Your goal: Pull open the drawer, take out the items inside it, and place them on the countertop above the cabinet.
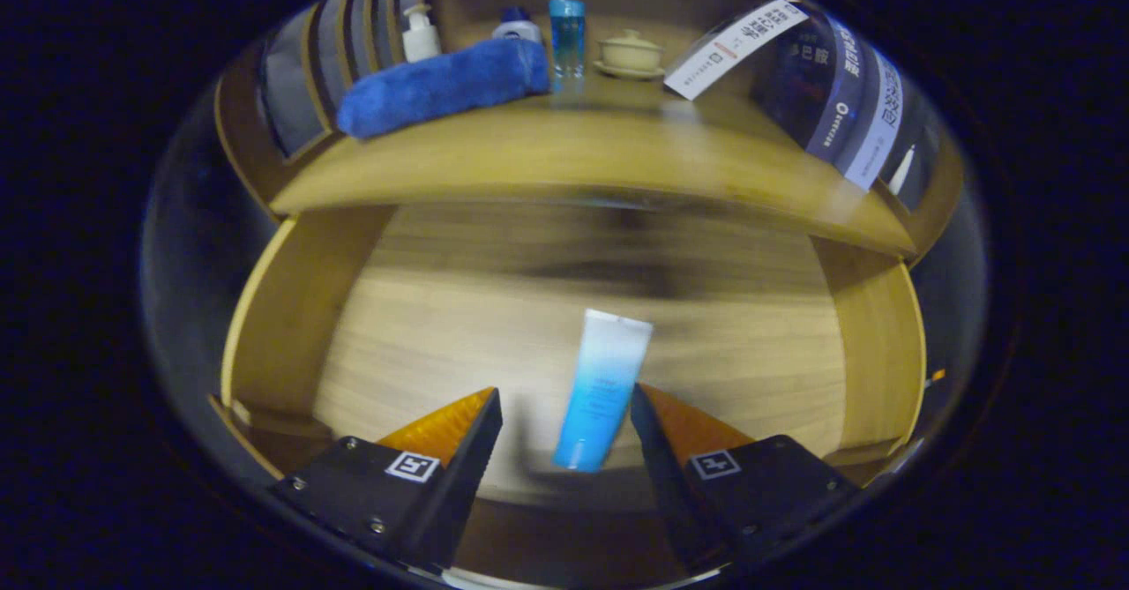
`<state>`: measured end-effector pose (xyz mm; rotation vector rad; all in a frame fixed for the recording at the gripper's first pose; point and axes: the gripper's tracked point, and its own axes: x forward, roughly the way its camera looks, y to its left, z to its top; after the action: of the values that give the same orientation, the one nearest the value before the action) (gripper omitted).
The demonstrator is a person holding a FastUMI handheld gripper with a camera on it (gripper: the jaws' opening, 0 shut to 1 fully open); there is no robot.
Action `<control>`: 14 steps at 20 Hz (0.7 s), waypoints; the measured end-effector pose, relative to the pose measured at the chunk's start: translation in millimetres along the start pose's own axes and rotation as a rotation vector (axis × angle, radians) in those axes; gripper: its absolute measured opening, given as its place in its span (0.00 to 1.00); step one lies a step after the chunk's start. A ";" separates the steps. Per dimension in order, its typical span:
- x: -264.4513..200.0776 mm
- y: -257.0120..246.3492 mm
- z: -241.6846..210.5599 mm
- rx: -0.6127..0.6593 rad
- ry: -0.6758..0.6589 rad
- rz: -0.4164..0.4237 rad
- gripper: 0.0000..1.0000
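Now my hand-held gripper (564, 409) hangs over the pulled-out drawer (265, 325), its fingers spread wide and gripping nothing. Between them lies the tube (602, 389), white at its far end and blue toward its near end, flat on the drawer floor and slanted a little, its far end leaning to the right. The tube's near part sits closer to my right finger than to my left one; I cannot tell whether that finger brushes it, and the left finger stands clear with bare drawer floor between it and the tube. The drawer's side walls rise well apart from the tube on both sides, and the wooden floor around it is bare, so room lies open to left, right and beyond. Above the drawer's back runs the front edge of the table (573, 162). On it, toward the left, a rolled blue towel (441, 85) lies; behind it stand a white pump bottle (421, 34) and a small blue-capped bottle (517, 26). Just beside the towel's right end stands a tall blue bottle (566, 36), then a lidded cream cup on a saucer (630, 54), and a white printed card (734, 46) leaning at the right.
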<state>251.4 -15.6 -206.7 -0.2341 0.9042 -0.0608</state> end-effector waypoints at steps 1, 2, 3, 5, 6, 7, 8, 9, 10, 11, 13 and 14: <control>6.8 -1.1 -2.8 -0.021 0.017 -0.009 0.87; 10.4 2.0 -8.0 -0.015 0.046 0.001 0.79; 12.6 8.4 -17.6 -0.007 0.085 0.025 0.72; 18.6 3.0 -19.2 0.014 0.107 0.006 0.57; 23.8 2.9 -19.1 0.028 0.116 0.012 0.50; 21.1 2.3 -19.2 0.035 0.118 0.012 0.46; 19.8 3.8 -18.1 0.040 0.122 0.007 0.42; 19.9 3.0 -19.1 0.029 0.111 0.004 0.42; 16.1 2.7 -15.6 0.033 0.092 0.008 0.42; 14.0 6.7 -13.4 0.064 0.059 0.027 0.42; 3.6 17.8 1.7 0.125 -0.039 0.106 0.42; -3.1 20.8 6.6 0.145 -0.070 0.129 0.42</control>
<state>253.7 6.3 -205.1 -0.0426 0.8389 0.0016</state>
